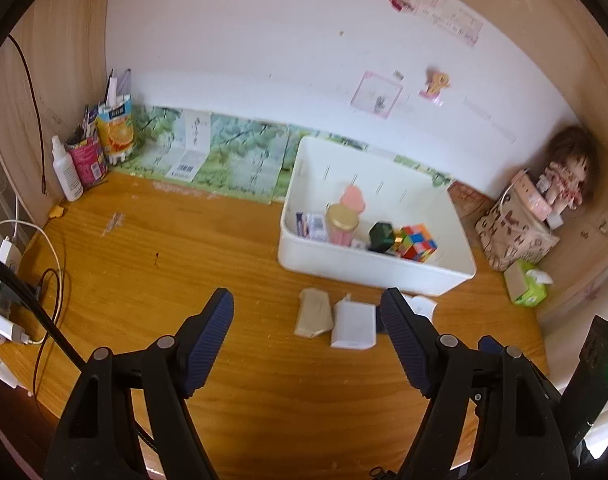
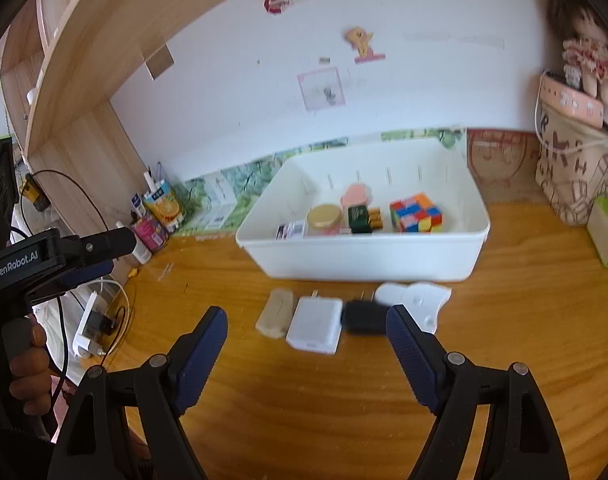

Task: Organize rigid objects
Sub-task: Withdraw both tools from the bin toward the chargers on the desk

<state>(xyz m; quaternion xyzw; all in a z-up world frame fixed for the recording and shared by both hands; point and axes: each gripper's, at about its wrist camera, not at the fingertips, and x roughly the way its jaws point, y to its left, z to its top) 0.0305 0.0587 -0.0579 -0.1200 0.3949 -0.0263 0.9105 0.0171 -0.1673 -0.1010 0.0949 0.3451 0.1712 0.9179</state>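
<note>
Both grippers hang over the wooden desk (image 2: pixel 504 320) with nothing in them. The left gripper (image 1: pixel 308 312) has its jaws wide apart, and so does the right gripper (image 2: pixel 306 330). In front of them 4 small things lie in a row, just beside the white bin (image 2: pixel 364 256): a tan packet (image 2: pixel 274 314), a white charger (image 2: pixel 316 324), a black block (image 2: pixel 364 316) and a white flat piece (image 2: pixel 420 298). Inside the bin sit a colour cube (image 2: pixel 416 213) and a gold-lid jar (image 2: pixel 324 218).

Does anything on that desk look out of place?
Yes: four small items lie loose in front of the white bin: a beige packet, white charger, black block and white piece.
</note>
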